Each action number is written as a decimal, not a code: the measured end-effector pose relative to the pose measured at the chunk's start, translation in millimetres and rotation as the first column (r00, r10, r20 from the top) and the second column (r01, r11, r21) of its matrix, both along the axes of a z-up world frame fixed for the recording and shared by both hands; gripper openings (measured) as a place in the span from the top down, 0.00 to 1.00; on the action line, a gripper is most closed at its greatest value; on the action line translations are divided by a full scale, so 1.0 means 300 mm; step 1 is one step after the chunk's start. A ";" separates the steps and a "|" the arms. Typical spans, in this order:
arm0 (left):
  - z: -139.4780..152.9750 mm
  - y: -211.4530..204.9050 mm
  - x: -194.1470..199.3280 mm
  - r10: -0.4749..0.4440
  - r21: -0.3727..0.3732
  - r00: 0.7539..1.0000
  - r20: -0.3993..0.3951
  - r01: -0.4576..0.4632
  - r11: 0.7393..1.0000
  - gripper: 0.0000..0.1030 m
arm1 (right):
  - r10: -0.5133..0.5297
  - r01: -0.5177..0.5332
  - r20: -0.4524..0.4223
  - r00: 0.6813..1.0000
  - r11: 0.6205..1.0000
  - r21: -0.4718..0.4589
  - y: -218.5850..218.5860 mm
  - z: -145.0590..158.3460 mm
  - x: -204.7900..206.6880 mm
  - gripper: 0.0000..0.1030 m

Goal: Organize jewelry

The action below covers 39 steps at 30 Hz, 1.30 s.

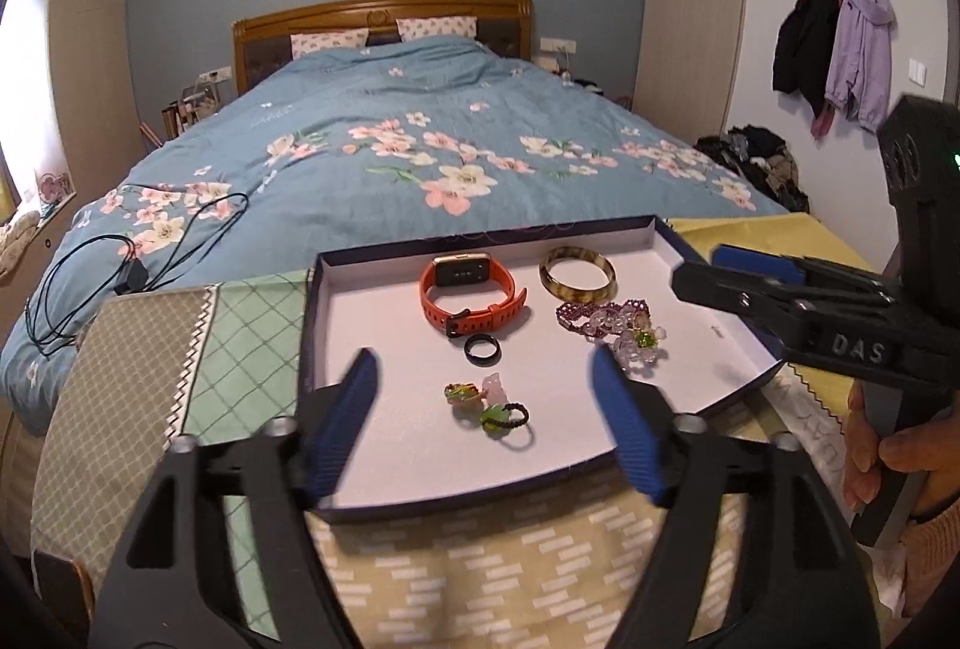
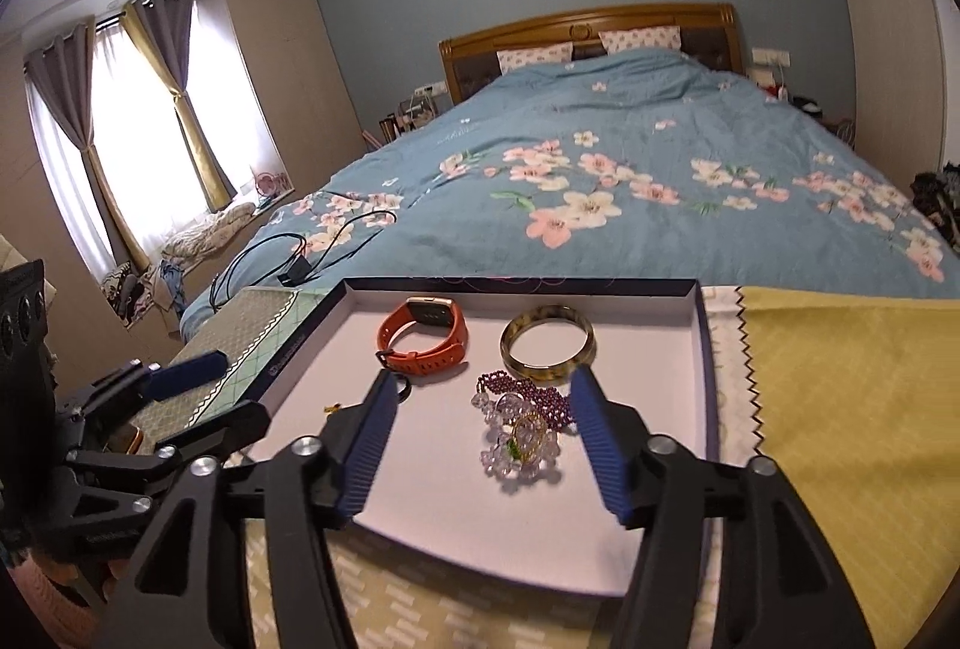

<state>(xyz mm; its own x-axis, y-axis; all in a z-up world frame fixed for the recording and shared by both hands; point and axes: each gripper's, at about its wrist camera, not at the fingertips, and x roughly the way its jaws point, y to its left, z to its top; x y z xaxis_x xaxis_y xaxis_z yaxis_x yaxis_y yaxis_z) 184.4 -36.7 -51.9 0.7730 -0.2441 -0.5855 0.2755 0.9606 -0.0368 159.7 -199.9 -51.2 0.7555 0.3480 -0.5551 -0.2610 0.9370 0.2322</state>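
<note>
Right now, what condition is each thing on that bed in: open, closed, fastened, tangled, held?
Left hand-held gripper: open, holding nothing.
Right hand-held gripper: open, holding nothing.
Shallow white-lined box tray: lidless, lying flat.
Orange-strapped smartwatch: strap buckled in a loop.
Amber mottled bangle: lying flat, apart from the watch.
Purple and clear beaded bracelets: heaped together.
Plain black ring: lying flat.
Black cable: loosely strewn on the quilt.

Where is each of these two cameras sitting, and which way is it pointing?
Left wrist: on the left gripper, facing the bed; its open fingers frame small rings; the person's hand holds the right gripper.
Right wrist: on the right gripper, open over a bead bracelet; left gripper at left.
Shared: tray, orange watch, bangle.
</note>
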 end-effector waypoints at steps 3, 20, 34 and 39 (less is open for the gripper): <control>0.022 0.022 -0.054 0.023 0.000 0.999 0.044 -0.023 1.000 0.14 | -0.012 0.013 0.044 0.999 1.000 -0.017 -0.001 0.012 -0.054 0.24; 0.123 0.153 -0.389 0.170 -0.061 0.953 0.251 -0.159 0.985 0.06 | -0.106 0.138 0.275 0.955 0.985 -0.099 -0.009 0.049 -0.387 0.07; 0.184 0.154 -0.555 0.204 -0.087 0.906 0.370 -0.185 0.979 0.06 | -0.149 0.194 0.375 0.915 0.977 -0.084 -0.004 0.095 -0.516 0.07; 0.196 0.146 -0.580 0.202 -0.097 0.901 0.384 -0.178 0.979 0.06 | -0.141 0.191 0.395 0.908 0.978 -0.089 0.004 0.112 -0.543 0.07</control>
<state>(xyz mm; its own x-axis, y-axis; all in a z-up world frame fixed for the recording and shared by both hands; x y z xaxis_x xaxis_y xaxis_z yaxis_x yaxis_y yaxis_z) 10.4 7.1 7.0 0.9716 -0.0940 -0.2172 0.0915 0.9956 -0.0216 -3.1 -198.7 -17.4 0.9596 0.1469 -0.2398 -0.1449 0.9891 0.0260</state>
